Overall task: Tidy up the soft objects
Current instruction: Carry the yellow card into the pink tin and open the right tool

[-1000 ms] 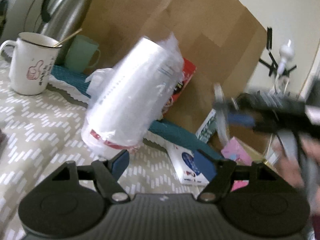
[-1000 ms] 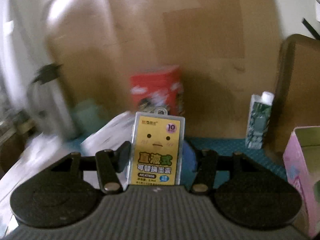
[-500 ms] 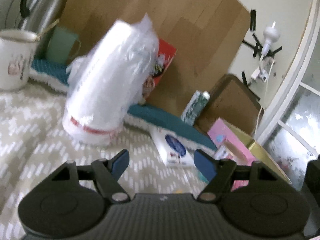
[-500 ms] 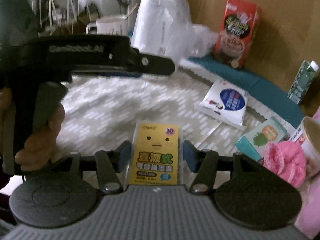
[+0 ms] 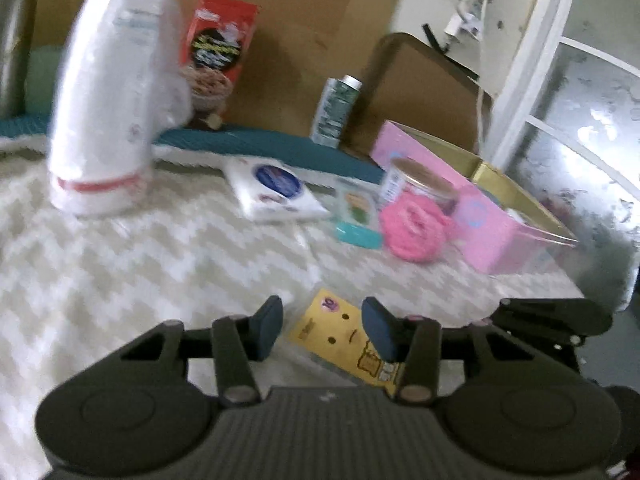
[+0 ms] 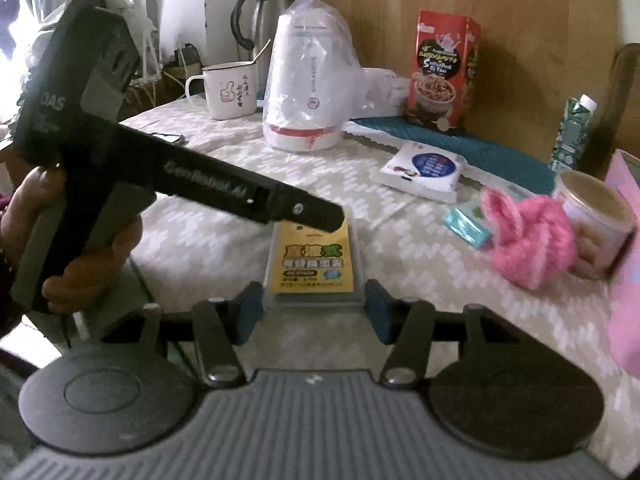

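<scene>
At the bottom centre of the right wrist view, my right hand-held gripper (image 6: 314, 306) has the yellow card pack (image 6: 312, 264) lying flat on the tabletop (image 6: 200, 248) between its blue pads (image 6: 249, 304); the jaws are closing, but I see slim gaps on both sides, so I judge the pads are not pressing it yet. In the left wrist view, my left hand-held gripper (image 5: 323, 330) is closing too, with the same pack's far end just beyond its tips and nothing pinched. To do this step well, I would keep the right jaws square to the pack's long edges, stay low so the thin case does not skid on the cloth, and pull the left tool aside, because in the right view its black body crosses from the upper left down over the pack's top edge. The person's hand (image 6: 86, 248) wraps that tool's grip at middle left, the tool slanting downward toward the centre. Farther back, at the right of the right view, the soft things wait: the pink knitted piece (image 6: 532, 240) touches a teal packet (image 6: 466, 224) and sits just beside a tub (image 6: 598, 216), with the white tissue pack (image 6: 422, 170) behind them. Farthest stands a bagged white appliance (image 6: 306, 92), upright.
</scene>
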`<move>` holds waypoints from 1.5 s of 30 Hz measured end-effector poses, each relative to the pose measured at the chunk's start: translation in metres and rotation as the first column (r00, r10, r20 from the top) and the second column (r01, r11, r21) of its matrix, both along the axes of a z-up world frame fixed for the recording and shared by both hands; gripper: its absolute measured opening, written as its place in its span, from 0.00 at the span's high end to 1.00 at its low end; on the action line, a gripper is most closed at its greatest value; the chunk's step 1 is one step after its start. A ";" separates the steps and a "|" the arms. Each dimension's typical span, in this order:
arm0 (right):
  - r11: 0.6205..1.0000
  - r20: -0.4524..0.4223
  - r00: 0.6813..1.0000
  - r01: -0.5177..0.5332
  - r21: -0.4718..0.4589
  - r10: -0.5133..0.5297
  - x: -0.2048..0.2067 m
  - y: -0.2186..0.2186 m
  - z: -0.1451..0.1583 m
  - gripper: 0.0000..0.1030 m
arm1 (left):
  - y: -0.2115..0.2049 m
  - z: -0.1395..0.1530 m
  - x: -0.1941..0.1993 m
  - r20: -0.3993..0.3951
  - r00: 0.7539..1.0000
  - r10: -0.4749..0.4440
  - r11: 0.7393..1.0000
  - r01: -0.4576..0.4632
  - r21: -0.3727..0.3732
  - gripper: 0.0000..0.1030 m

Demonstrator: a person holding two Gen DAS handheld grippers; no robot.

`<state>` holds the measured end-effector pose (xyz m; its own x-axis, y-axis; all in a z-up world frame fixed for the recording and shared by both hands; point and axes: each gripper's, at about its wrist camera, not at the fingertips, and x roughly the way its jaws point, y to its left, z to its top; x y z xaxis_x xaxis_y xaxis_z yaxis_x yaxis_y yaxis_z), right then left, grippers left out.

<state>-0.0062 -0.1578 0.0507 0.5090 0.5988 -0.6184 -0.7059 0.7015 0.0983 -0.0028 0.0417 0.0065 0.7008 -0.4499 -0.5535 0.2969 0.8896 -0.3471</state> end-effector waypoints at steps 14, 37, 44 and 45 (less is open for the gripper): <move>0.955 0.030 0.954 0.296 0.020 -0.297 -0.033 -0.120 -0.007 0.43 | -0.128 0.003 0.000 -0.052 0.948 -0.314 0.948 0.317 0.040 0.41; 0.885 0.279 0.840 0.438 0.155 -0.465 -0.030 -0.160 0.036 0.60 | -0.175 0.077 0.044 0.098 0.935 -0.340 0.940 0.339 0.030 0.46; 0.835 0.285 0.785 0.529 0.151 -0.550 0.028 -0.186 0.040 0.58 | -0.225 0.077 0.104 0.095 0.944 -0.316 0.948 0.312 0.060 0.44; 0.829 0.266 0.785 0.539 0.149 -0.559 0.040 -0.190 0.038 0.58 | -0.232 0.073 0.113 0.087 0.948 -0.305 0.952 0.300 0.064 0.41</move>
<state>0.0335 -0.3475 0.0889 0.9107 0.1954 -0.3639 -0.2058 0.9785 0.0104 0.1101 -0.1899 0.0797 0.5860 -0.6227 -0.5185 0.5842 0.7681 -0.2623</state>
